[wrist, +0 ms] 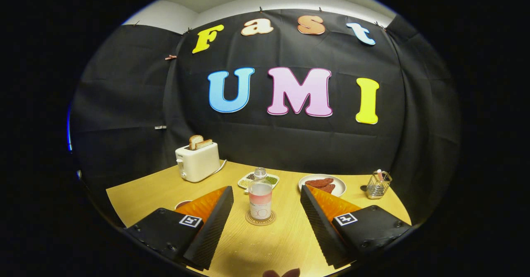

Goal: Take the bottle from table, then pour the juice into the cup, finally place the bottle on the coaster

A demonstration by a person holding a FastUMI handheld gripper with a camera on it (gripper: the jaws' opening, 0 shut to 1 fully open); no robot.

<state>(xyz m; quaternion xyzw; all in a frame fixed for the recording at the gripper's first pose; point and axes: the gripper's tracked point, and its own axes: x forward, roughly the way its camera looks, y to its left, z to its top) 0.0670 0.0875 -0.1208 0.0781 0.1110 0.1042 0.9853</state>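
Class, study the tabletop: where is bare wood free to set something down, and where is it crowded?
Free: wood between the gripper's open fingers, short of the bottle on its coaster; also between toaster and fingers. Crowded: the back row of divided dish, plate and wire holder.

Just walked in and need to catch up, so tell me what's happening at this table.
A person is holding a handheld gripper over a wooden table, its fingers wide open and touching nothing. The bottle of pink juice stands upright on the coaster, between the two fingers and apart from both. Part of a cup peeks out behind one finger. Further back sit a toaster with bread, a small dish, a plate of food and a wire holder.
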